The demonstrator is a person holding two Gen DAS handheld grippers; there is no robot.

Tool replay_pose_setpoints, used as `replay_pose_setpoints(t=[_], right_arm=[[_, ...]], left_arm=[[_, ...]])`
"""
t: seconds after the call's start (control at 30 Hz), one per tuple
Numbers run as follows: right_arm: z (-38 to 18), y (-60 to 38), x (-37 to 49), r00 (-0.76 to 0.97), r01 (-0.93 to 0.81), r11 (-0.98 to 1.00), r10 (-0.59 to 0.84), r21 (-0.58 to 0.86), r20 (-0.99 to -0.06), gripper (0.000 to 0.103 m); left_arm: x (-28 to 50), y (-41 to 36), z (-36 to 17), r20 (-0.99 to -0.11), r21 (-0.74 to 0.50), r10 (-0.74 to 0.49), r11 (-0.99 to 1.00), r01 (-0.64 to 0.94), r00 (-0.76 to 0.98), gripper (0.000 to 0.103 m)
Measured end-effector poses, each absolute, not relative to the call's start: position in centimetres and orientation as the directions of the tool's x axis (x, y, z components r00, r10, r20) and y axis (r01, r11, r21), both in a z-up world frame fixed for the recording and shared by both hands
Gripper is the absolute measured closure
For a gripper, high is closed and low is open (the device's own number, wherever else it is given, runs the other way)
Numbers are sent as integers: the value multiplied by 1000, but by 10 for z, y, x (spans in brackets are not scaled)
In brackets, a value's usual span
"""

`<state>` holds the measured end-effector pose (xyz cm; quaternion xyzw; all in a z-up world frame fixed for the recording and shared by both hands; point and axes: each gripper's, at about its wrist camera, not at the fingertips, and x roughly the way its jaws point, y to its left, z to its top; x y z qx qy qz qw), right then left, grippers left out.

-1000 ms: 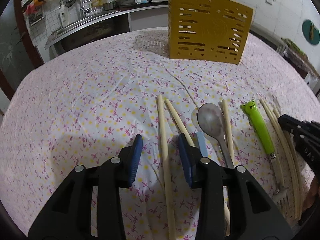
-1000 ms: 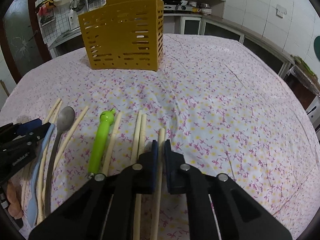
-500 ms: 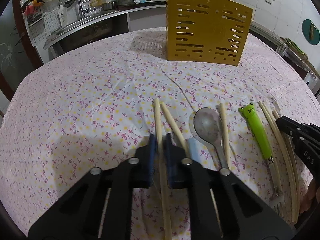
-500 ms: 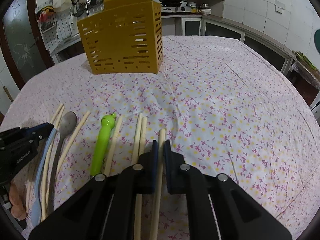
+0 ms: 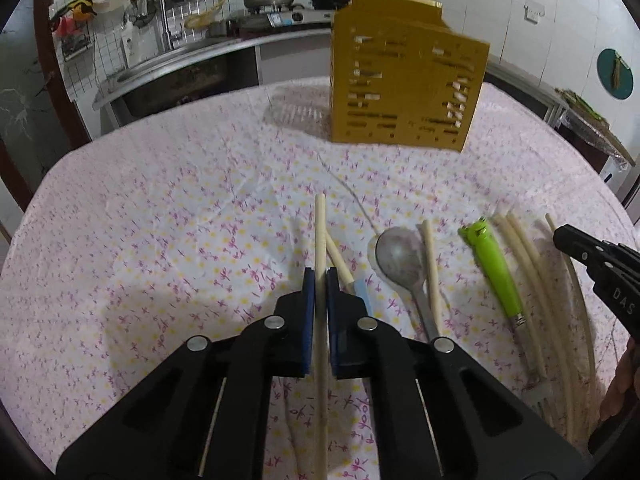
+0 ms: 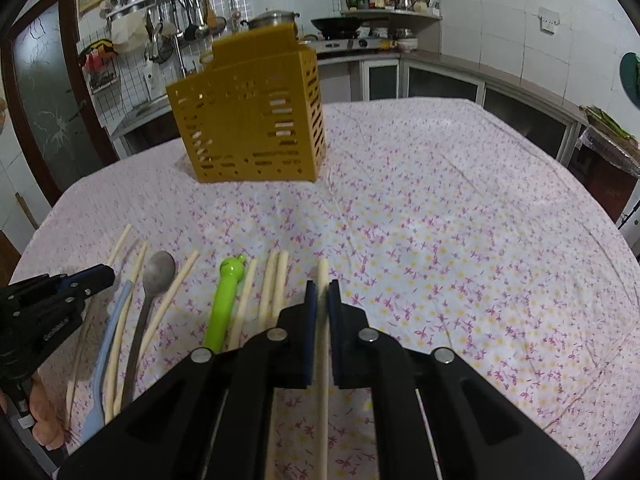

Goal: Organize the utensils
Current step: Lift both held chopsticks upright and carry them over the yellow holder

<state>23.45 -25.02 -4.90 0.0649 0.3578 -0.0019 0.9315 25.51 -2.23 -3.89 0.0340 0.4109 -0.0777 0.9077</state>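
With the left gripper (image 5: 320, 276) and right gripper (image 6: 322, 290) each pinching one chopstick (image 5: 320, 236) near mid-length, well short of the yellow holder (image 5: 404, 80), either stick may pivot or slip and miss its opening

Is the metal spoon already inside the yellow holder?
No, the spoon lies flat on the tablecloth among the chopsticks, well apart from the yellow holder standing farther back.
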Motion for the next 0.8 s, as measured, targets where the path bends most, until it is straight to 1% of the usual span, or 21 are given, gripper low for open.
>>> replay_pose_setpoints(t=[0.13,0.3,0.43,0.67,0.8], right_arm=[[-36,-253,226,783,52,991,35,121,-621,97],[-31,-256,222,795,43,988,54,145,-604,97],[-34,-260,221,793,42,987,63,157,-606,97],[-33,-265,221,797,41,984,71,171,-600,97],[-23,-265,219,818,18,979,101,201,-566,97]], left_arm=[[246,-21,-24,-699,2,-112,987,158,706,99],[240,-20,-11,-661,-18,-134,986,163,739,99],[237,-17,-4,-641,-32,-144,986,161,754,99],[237,-9,1,-636,-67,-169,984,165,753,99],[235,-2,13,-614,-111,-202,979,170,763,99]])
